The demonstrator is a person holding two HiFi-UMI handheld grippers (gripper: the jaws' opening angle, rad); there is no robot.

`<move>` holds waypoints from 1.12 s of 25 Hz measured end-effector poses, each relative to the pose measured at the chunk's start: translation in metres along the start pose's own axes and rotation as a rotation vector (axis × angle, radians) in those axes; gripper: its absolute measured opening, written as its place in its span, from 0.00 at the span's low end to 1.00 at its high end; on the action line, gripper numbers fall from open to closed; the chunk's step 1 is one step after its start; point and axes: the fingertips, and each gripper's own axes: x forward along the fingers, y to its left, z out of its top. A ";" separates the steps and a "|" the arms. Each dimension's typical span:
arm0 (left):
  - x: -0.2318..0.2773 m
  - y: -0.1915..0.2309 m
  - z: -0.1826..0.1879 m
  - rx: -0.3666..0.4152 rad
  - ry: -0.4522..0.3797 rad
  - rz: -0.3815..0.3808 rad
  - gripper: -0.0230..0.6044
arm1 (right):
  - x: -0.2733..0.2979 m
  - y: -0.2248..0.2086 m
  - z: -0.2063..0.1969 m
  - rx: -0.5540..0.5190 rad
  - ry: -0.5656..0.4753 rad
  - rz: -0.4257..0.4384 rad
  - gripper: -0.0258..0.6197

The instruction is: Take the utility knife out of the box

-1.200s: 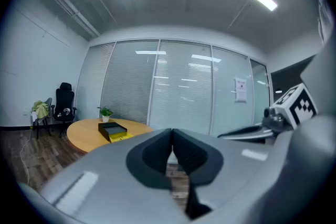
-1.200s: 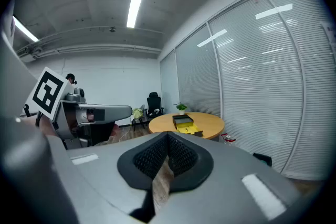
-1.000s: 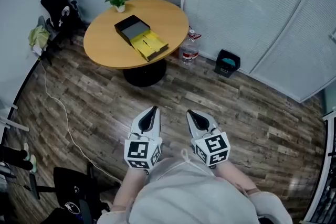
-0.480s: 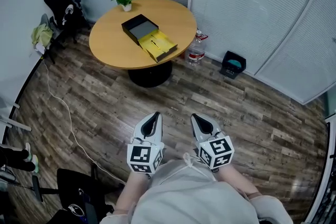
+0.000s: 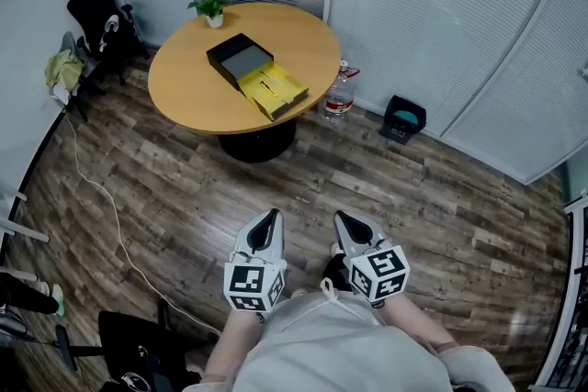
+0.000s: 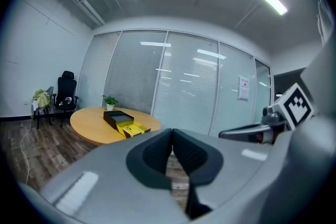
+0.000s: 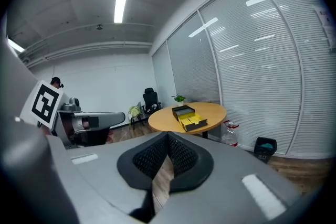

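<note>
On the round wooden table (image 5: pixel 193 83) far ahead sits a black box (image 5: pixel 238 57) with its yellow tray (image 5: pixel 274 92) pulled out toward me. A thin dark item (image 5: pixel 265 85) lies in the tray, too small to make out. My left gripper (image 5: pixel 268 218) and right gripper (image 5: pixel 345 220) hang side by side over the wood floor, well short of the table. Both point toward the table, jaws shut and empty. The box also shows small in the left gripper view (image 6: pixel 124 122) and in the right gripper view (image 7: pixel 189 117).
A potted plant (image 5: pixel 211 9) stands at the table's far edge. A water bottle (image 5: pixel 336 93) and a black bin (image 5: pixel 402 119) sit on the floor by the blinds-covered glass wall. A black office chair (image 5: pixel 96 14) is at the left. A white cable (image 5: pixel 101 197) crosses the floor.
Both grippers have sunk a little lower in the head view and stay shut. The view has shifted slightly; the table and box have not been touched.
</note>
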 end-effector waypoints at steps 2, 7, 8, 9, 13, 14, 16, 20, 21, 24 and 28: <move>0.011 0.003 0.002 -0.003 -0.003 0.012 0.05 | 0.010 -0.010 0.001 0.004 0.004 0.007 0.04; 0.059 0.006 0.008 -0.014 -0.003 0.059 0.05 | 0.047 -0.049 0.015 0.003 0.012 0.054 0.04; 0.070 0.004 0.010 -0.008 -0.003 0.067 0.05 | 0.054 -0.058 0.019 -0.003 0.013 0.067 0.04; 0.081 0.002 0.013 0.000 -0.002 0.077 0.05 | 0.061 -0.068 0.024 -0.006 0.013 0.078 0.04; 0.125 0.001 0.024 0.004 -0.009 0.140 0.05 | 0.091 -0.114 0.043 -0.002 0.020 0.124 0.04; 0.137 0.001 0.026 -0.006 -0.011 0.158 0.05 | 0.099 -0.126 0.047 -0.004 0.024 0.134 0.04; 0.159 0.001 0.032 -0.029 -0.016 0.190 0.05 | 0.115 -0.150 0.057 -0.010 0.033 0.153 0.04; 0.197 0.004 0.046 -0.042 -0.027 0.245 0.05 | 0.141 -0.185 0.078 -0.029 0.041 0.201 0.04; 0.207 0.004 0.049 -0.043 -0.027 0.255 0.05 | 0.147 -0.194 0.082 -0.033 0.043 0.211 0.04; 0.238 0.001 0.051 -0.050 -0.024 0.279 0.05 | 0.163 -0.221 0.087 -0.043 0.058 0.235 0.04; 0.276 -0.007 0.052 -0.059 -0.019 0.293 0.05 | 0.178 -0.251 0.089 -0.053 0.081 0.268 0.04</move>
